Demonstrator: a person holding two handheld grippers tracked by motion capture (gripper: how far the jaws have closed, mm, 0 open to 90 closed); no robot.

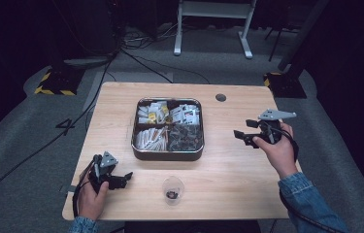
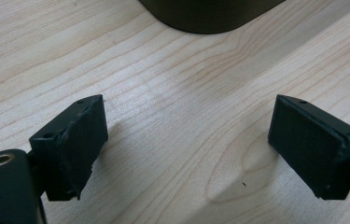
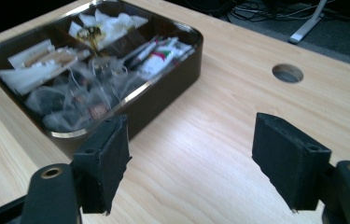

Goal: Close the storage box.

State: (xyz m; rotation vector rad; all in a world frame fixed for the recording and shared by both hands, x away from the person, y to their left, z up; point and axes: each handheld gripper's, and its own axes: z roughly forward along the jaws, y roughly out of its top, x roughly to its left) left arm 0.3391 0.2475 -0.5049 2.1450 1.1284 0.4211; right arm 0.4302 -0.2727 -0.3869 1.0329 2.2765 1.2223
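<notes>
**Right gripper nearer the tin's sachet corner, cup nearer the left**

Centre of the high view: a shallow dark metal tray with a chrome rim (image 1: 168, 154), divided into four compartments, standing on the pale wooden table (image 1: 228, 170). In its lower-right compartment, clear plastic sachets with dark contents (image 1: 185, 137); white paper packets (image 1: 149, 138) at lower left. Below the tray, near the bottom edge of the frame, a small clear plastic cup (image 1: 172, 190) with something dark at its bottom, well apart from the tray.

Right gripper (image 1: 241, 136) at mid right of the high view, raised off the table, jaws pointing left toward the tray's right wall, standing wide with nothing between them. In the right gripper view, sachet compartment (image 3: 77, 100) up and left of the pads, just past the tip of the left pad. Likely next: a reach leftward and down into that corner, clearing the rim.

Left gripper (image 1: 127, 176) at lower left, low over the wood, jaws spread wide and empty, aimed right at the cup; tray corner (image 2: 210, 16) at the top of the left gripper view. Cup nearer this hand, sachets nearer the right.
</notes>
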